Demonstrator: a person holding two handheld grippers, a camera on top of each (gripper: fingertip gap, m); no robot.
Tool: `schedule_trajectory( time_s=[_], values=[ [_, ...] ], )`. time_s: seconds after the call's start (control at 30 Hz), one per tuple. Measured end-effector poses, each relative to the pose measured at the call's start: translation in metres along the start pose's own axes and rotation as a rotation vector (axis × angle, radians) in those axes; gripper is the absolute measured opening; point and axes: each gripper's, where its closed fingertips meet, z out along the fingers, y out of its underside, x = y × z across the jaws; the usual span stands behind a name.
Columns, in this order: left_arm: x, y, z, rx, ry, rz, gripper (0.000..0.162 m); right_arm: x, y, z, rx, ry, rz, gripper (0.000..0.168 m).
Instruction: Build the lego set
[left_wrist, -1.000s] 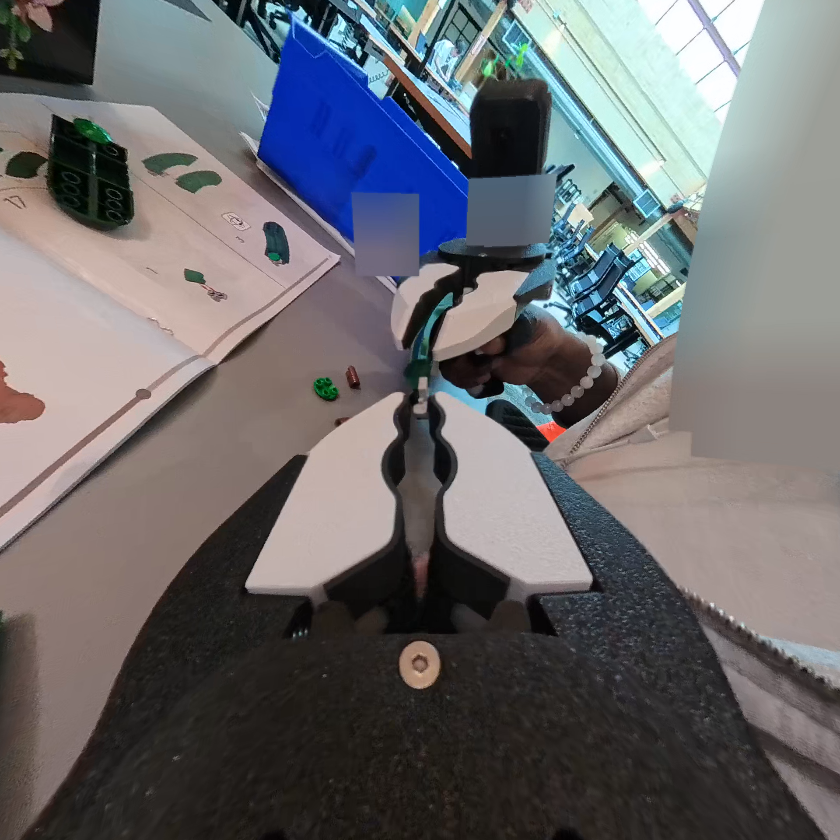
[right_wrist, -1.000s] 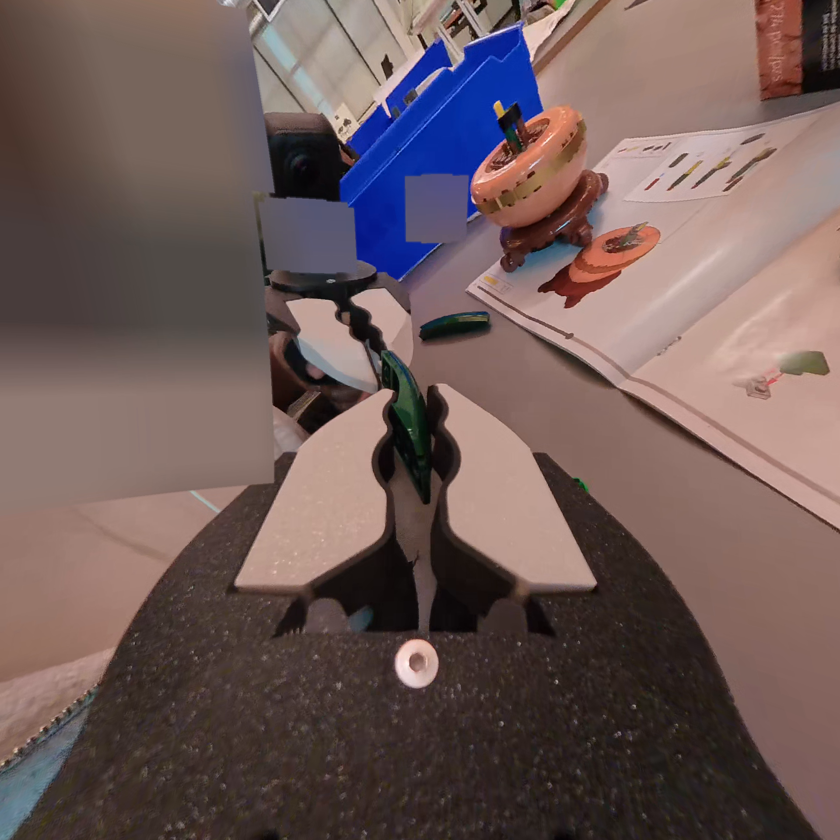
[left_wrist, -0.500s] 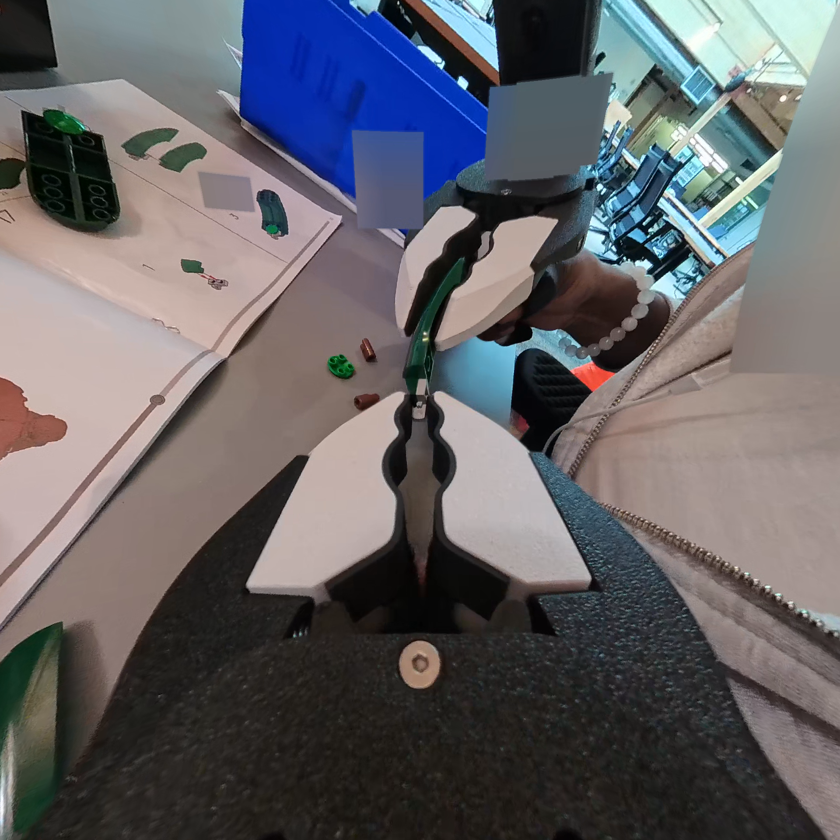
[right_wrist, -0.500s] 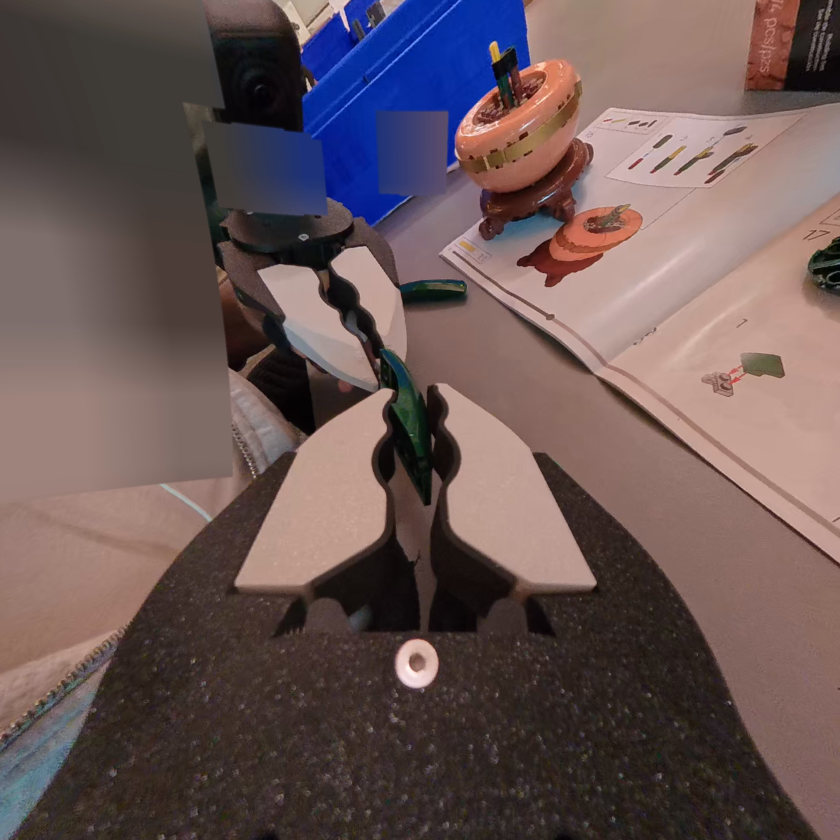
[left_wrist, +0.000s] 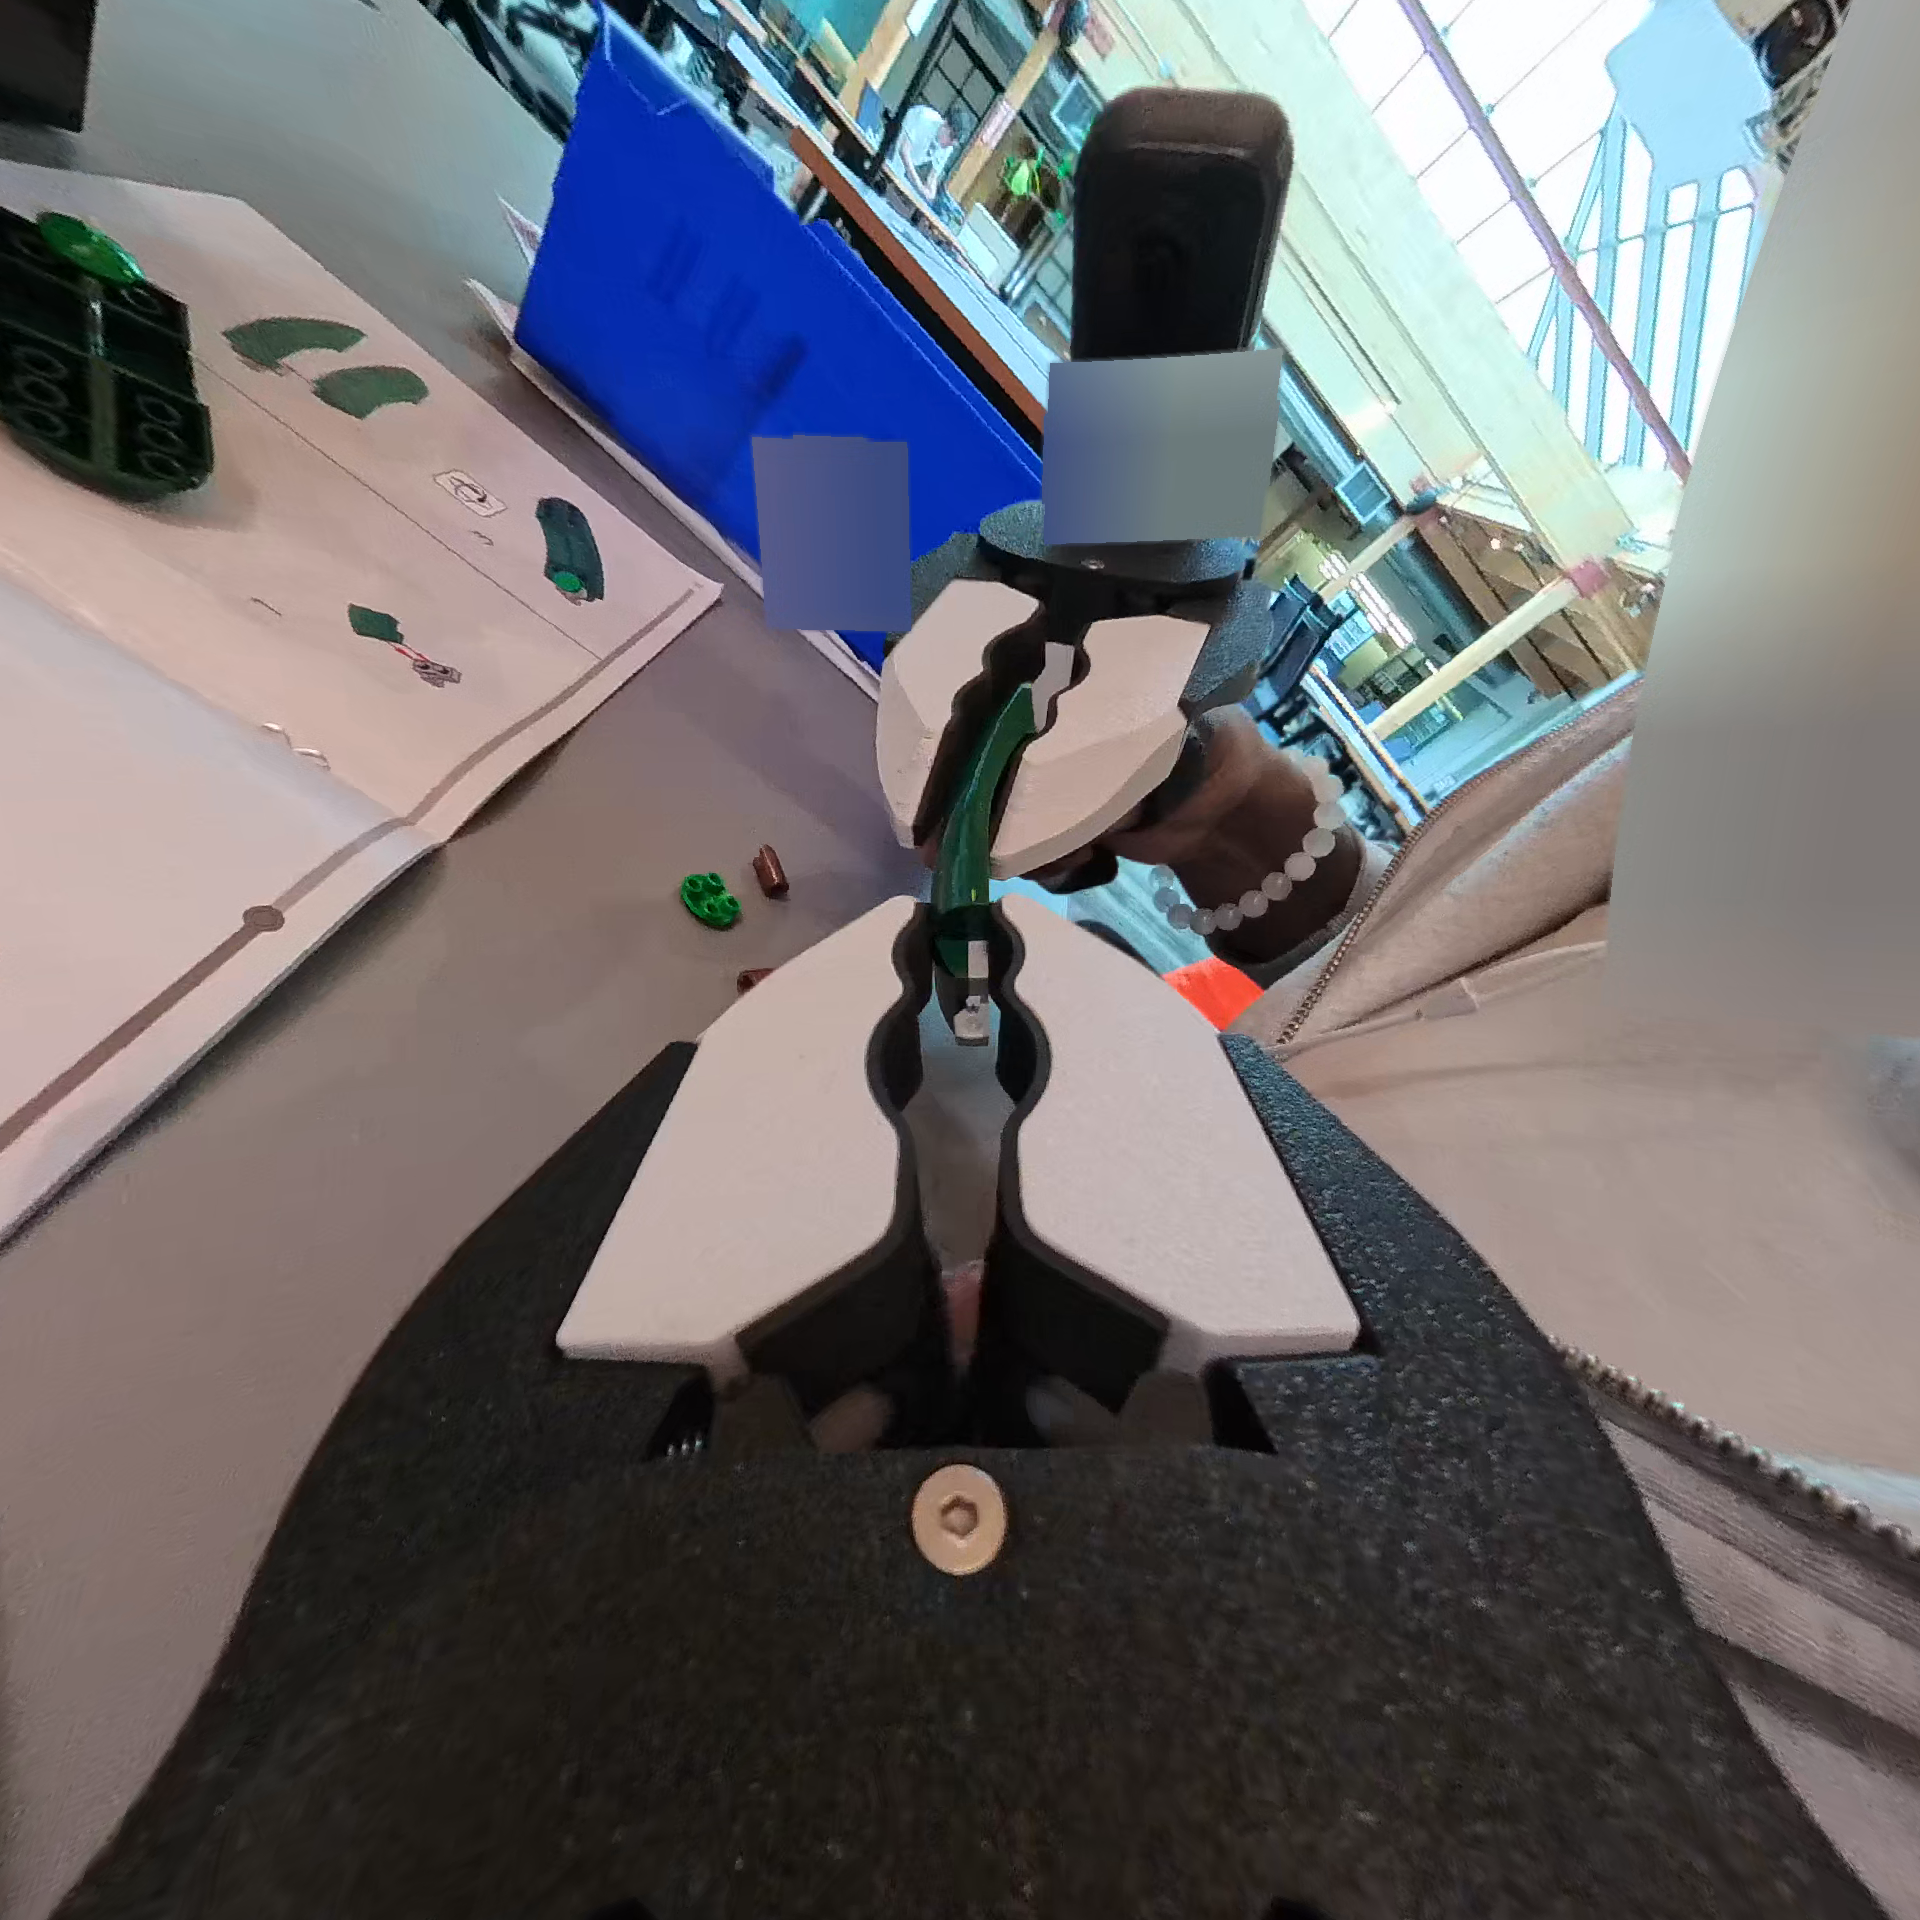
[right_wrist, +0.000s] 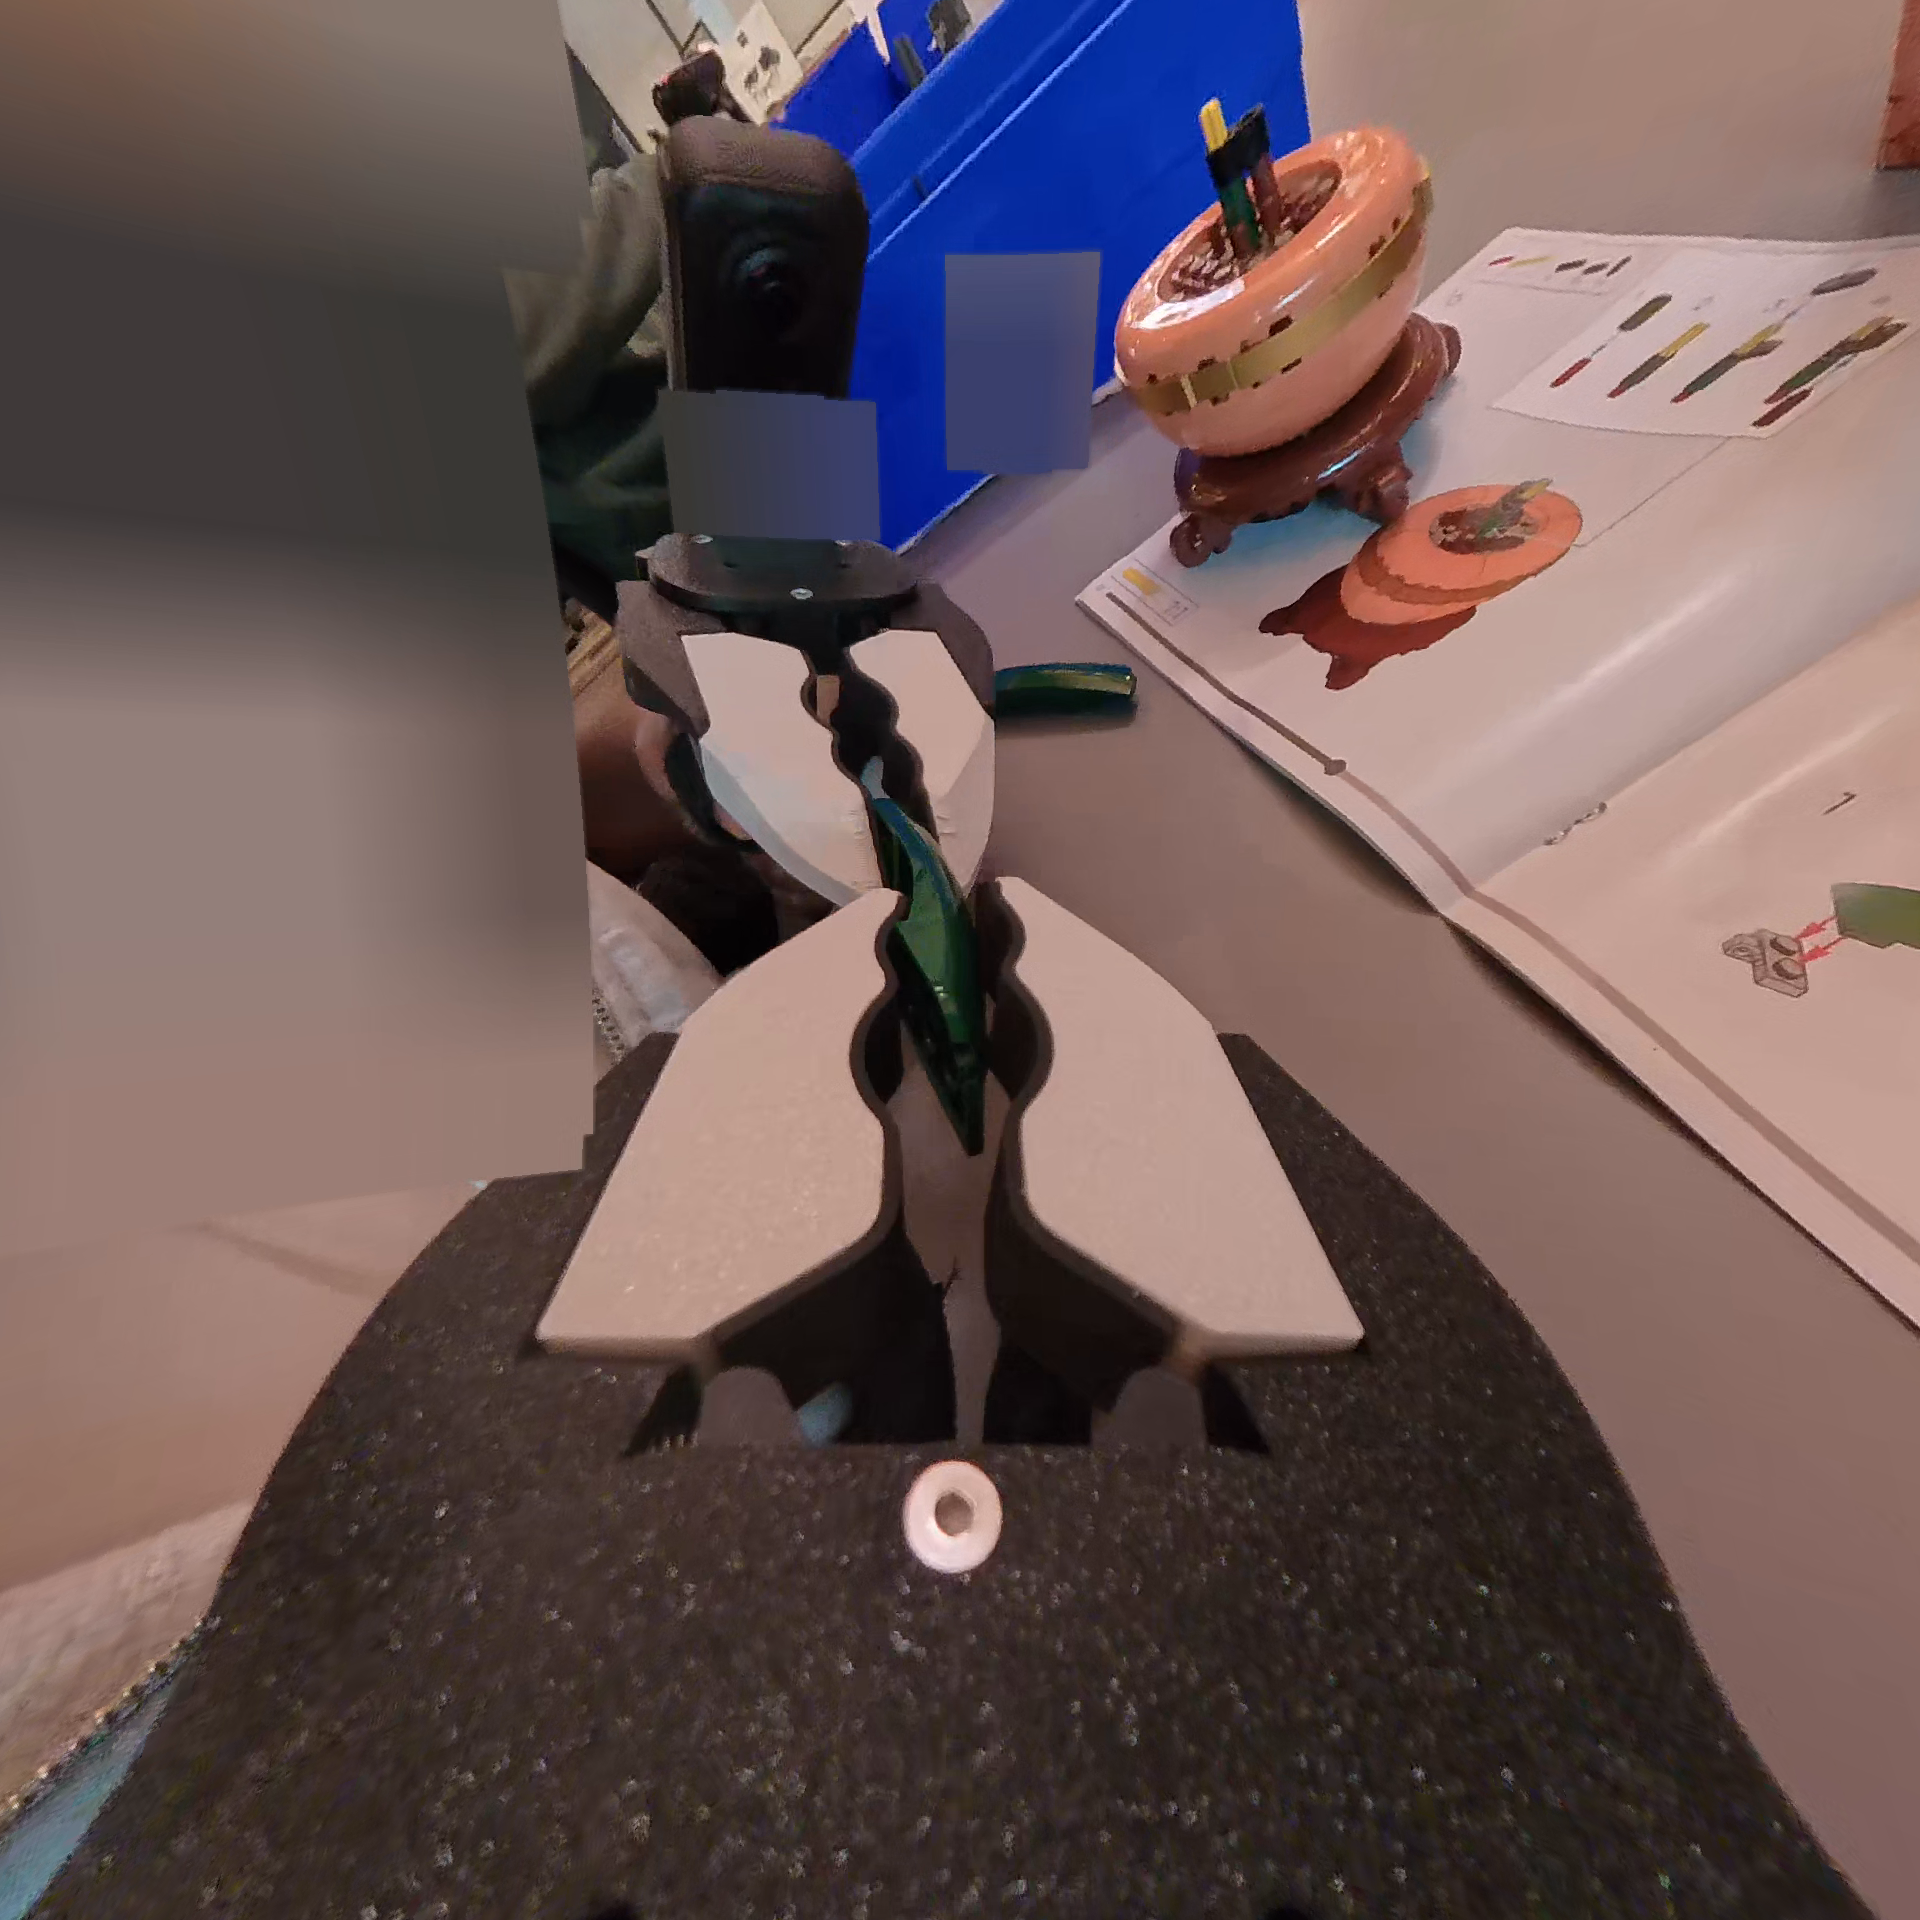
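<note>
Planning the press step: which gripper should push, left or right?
Left, probably. The left gripper pinches only a small grey piece at its tips; the right gripper holds the green leaf deep, a steadier anchor.

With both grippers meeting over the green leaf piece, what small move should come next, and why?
Probably press the two together a little more. The right gripper is shut on the curved green leaf piece, whose far end sits between the left gripper fingertips beside a small grey bracket piece. The instruction booklet pictures such a pairing; whether they have seated is unclear.

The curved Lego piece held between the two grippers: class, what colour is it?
Dark green. The curved piece shows best in the right wrist view.
</note>
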Motion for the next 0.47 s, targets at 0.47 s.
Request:
schedule_trajectory(
  time_s=[0.47],
  values=[
    [0.002, -0.007, -0.004, 0.092, 0.113, -0.287, 0.009, -0.003, -0.011, 0.0, -0.07, -0.115, 0.073, 0.014]
  ],
)
